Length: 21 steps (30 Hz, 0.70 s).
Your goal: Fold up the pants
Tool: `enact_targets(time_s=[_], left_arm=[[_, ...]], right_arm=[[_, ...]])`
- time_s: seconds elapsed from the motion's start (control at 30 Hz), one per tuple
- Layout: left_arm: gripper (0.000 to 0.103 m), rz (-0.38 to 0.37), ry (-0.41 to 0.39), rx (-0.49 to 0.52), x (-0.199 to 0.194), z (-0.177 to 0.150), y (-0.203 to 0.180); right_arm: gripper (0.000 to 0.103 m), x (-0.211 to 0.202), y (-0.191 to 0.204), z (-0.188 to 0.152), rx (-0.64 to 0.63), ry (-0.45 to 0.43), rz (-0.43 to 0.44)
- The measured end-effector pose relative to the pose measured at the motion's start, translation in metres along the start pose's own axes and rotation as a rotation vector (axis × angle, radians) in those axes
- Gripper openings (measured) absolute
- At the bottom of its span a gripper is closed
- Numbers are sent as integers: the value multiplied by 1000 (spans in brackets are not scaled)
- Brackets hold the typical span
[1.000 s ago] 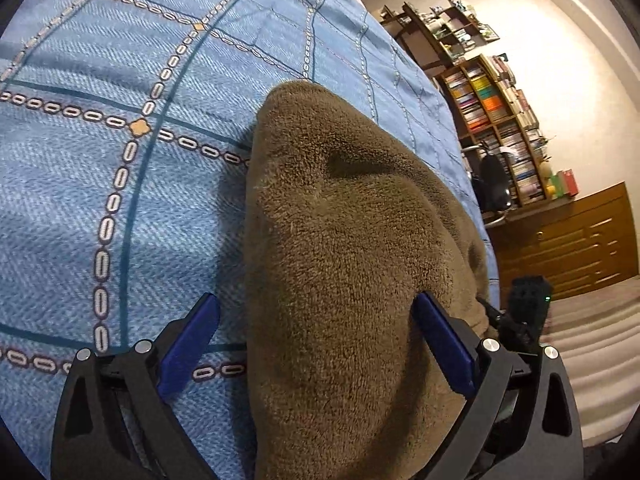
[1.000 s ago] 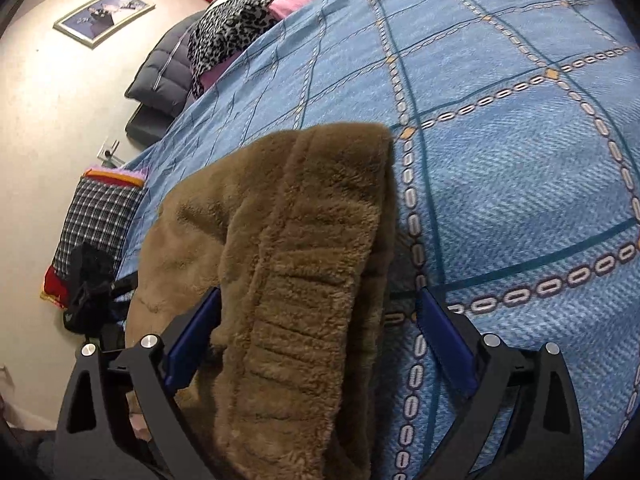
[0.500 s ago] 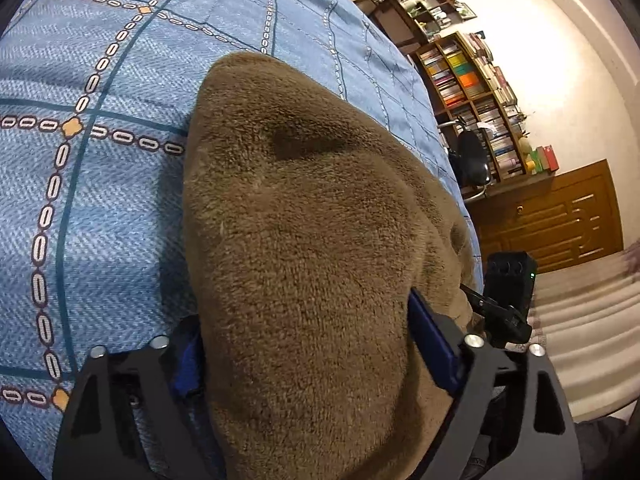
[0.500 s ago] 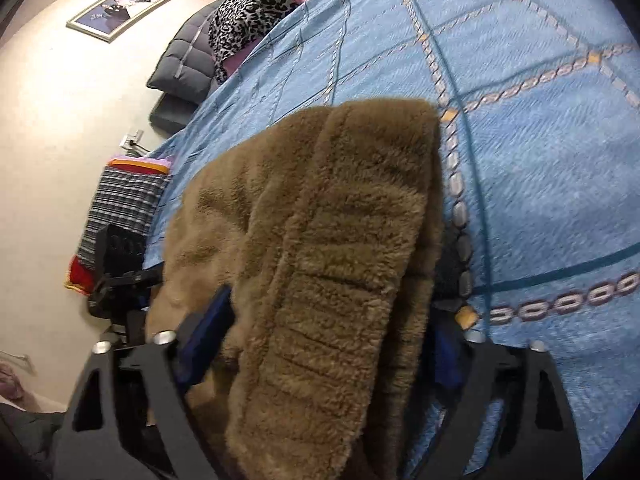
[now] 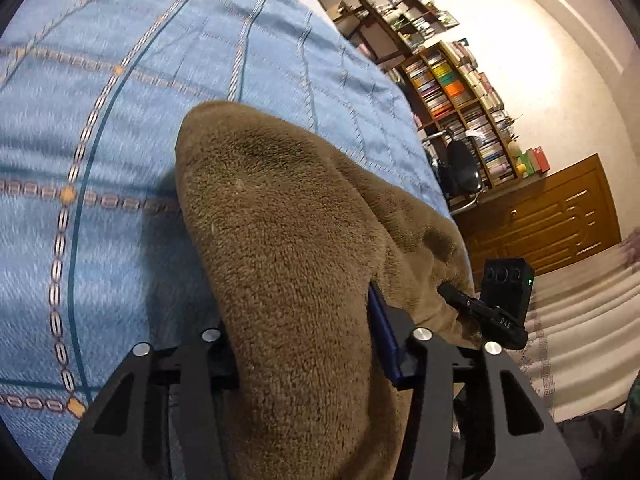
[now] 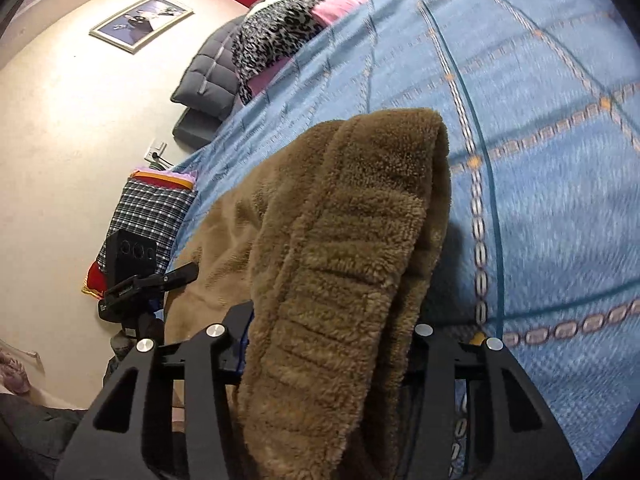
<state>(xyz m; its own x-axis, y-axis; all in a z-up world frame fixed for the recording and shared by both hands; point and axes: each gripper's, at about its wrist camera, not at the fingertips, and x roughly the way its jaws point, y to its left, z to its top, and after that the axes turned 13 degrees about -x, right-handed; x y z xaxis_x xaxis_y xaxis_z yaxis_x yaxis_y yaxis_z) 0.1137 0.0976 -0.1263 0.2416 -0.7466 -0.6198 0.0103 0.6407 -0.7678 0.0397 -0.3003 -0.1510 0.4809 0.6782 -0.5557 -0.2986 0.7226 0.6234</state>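
Blue patterned bedspread [image 5: 100, 128] fills both views, with a bookshelf [image 5: 460, 92] beyond it on one side and piled pillows [image 6: 276, 36] on the other. On the bedspread lie the brown fleece pants [image 5: 288, 240], bunched and partly raised off it. The left gripper [image 5: 304, 344] is closed tight on one thick fold; the right gripper [image 6: 328, 344] pinches the ribbed waistband end [image 6: 352, 280] the same way. By my reading, the fold is only starting: both ends are grasped, yet the fabric is not laid flat or doubled over neatly.
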Motion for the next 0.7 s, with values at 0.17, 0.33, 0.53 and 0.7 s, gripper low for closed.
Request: enact_targets(time_s=[0.17, 0.33, 0.53, 0.7], left_arm=[[47, -24, -46, 41, 0, 25, -26], [47, -38, -82, 77, 18, 66, -54], [47, -36, -77, 95, 61, 119, -76], [47, -39, -59, 95, 98, 155, -84]], right_arm=[[49, -14, 3, 34, -51, -70, -16], [49, -18, -11, 79, -78, -129, -58], [49, -9, -44, 129, -74, -161, -116], [49, 3, -79, 162, -57, -164, -161]])
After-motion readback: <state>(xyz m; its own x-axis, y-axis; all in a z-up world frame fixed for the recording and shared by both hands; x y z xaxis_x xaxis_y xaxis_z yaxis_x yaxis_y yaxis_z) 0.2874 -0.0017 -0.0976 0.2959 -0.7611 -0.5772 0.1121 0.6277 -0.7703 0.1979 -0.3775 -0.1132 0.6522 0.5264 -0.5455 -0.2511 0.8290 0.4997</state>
